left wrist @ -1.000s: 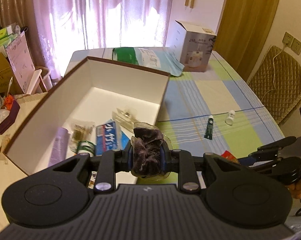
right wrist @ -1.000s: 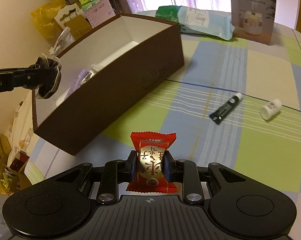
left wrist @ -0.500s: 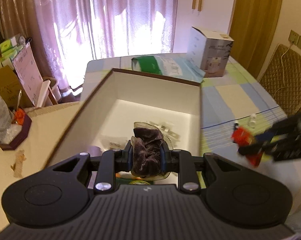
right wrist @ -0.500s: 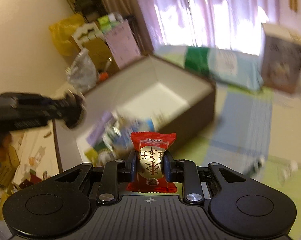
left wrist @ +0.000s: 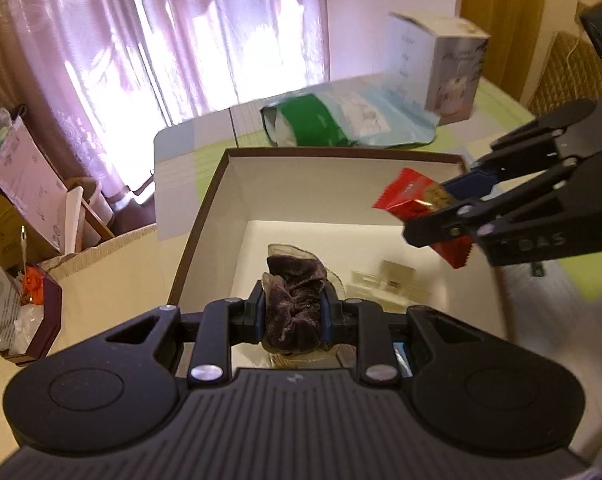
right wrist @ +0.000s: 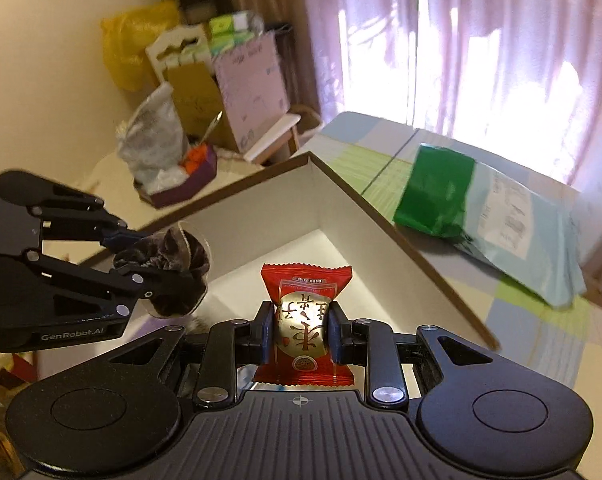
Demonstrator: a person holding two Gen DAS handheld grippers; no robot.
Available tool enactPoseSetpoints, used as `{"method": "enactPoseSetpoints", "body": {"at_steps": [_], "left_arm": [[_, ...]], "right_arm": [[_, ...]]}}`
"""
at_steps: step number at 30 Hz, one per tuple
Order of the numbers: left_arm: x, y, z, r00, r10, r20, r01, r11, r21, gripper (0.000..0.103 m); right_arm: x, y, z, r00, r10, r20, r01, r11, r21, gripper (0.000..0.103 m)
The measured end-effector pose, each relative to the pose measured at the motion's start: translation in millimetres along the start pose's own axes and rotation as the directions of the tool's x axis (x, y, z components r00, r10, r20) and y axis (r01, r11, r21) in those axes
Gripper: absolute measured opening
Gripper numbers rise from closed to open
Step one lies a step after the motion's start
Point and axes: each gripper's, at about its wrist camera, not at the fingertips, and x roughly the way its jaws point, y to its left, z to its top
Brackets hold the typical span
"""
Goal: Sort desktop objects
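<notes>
My left gripper [left wrist: 294, 312] is shut on a dark brown velvet scrunchie [left wrist: 297, 296] in clear wrap and holds it above the open brown box [left wrist: 341, 184] with white inside. It also shows in the right wrist view [right wrist: 157, 268], at the left. My right gripper [right wrist: 299, 330] is shut on a red candy packet [right wrist: 303, 320] and holds it above the same box [right wrist: 381, 220]. In the left wrist view the candy packet [left wrist: 413, 200] hangs over the box's right side. Small packaged items [left wrist: 389, 280] lie on the box floor.
A green and pale blue bag [left wrist: 341, 120] lies behind the box on the checked tablecloth; it also shows in the right wrist view [right wrist: 481, 200]. A white carton [left wrist: 441, 68] stands at the back right. Cartons and a side table [right wrist: 189, 152] crowd the left.
Both grippers have moved over the open box, each still holding its item. The right gripper swung left from the tablecloth and now hangs over the box's right side.
</notes>
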Motion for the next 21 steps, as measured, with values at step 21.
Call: {"method": "enactPoseSetpoints", "body": {"at_steps": [21], "left_arm": [[114, 28, 4, 0.983, 0.022, -0.181, -0.066, 0.969, -0.239, 0.029]], "right_arm": [[101, -23, 11, 0.977, -0.056, -0.206, 0.020, 0.985, -0.171, 0.030]]}}
